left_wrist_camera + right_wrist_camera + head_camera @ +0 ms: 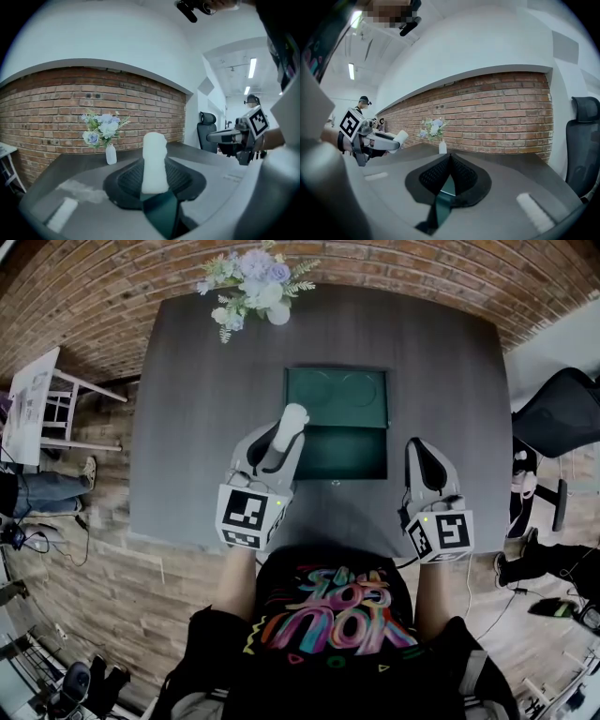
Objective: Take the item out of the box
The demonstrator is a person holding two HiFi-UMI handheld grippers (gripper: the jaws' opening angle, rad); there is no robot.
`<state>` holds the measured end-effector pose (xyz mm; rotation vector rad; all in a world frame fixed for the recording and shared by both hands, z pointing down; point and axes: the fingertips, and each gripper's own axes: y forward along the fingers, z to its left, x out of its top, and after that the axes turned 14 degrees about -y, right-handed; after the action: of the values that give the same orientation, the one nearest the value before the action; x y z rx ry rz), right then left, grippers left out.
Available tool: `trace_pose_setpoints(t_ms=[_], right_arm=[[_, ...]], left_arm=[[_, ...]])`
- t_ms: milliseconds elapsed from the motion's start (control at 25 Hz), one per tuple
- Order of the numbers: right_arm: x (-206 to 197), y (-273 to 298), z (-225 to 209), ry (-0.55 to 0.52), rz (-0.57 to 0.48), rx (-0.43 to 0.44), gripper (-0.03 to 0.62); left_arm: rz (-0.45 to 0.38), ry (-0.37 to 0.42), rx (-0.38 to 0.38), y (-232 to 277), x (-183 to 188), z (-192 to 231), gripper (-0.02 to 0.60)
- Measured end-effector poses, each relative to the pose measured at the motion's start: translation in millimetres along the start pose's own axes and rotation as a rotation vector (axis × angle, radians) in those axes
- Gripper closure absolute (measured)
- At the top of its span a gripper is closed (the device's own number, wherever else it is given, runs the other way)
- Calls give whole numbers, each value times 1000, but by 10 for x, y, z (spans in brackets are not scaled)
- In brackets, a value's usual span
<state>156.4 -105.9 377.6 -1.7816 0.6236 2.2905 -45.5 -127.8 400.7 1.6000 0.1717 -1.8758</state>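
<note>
A white, rounded, stick-shaped item (292, 422) stands between the jaws of my left gripper (280, 442), which is shut on it above the front left corner of the open dark green box (373, 452). The box's lid (336, 397) lies flat behind it. In the left gripper view the item (153, 159) rises upright from the black pads. My right gripper (424, 452) hovers to the right of the box, its pads (461, 176) meeting at the tips with nothing between them. In the right gripper view the left gripper (382, 141) carries the item (400, 137).
A white vase of pale flowers (251, 289) stands at the dark table's (187, 409) far edge. A black office chair (562, 413) is to the right of the table, a white side table (33, 399) to the left. A brick wall runs behind.
</note>
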Motion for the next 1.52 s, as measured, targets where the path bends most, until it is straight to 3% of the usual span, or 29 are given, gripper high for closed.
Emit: trace_pose_setpoints(t_ms=[200, 400, 1520], right_arm=[[-20, -20, -4, 9, 4, 2, 592], [-49, -50, -23, 16, 11, 2, 592], [-42, -131, 22, 20, 6, 13, 593]], left_arm=[[-71, -102, 16, -87, 29, 34, 445], [-87, -127, 30, -140, -9, 70, 445], [-128, -145, 38, -253, 48, 63, 445]])
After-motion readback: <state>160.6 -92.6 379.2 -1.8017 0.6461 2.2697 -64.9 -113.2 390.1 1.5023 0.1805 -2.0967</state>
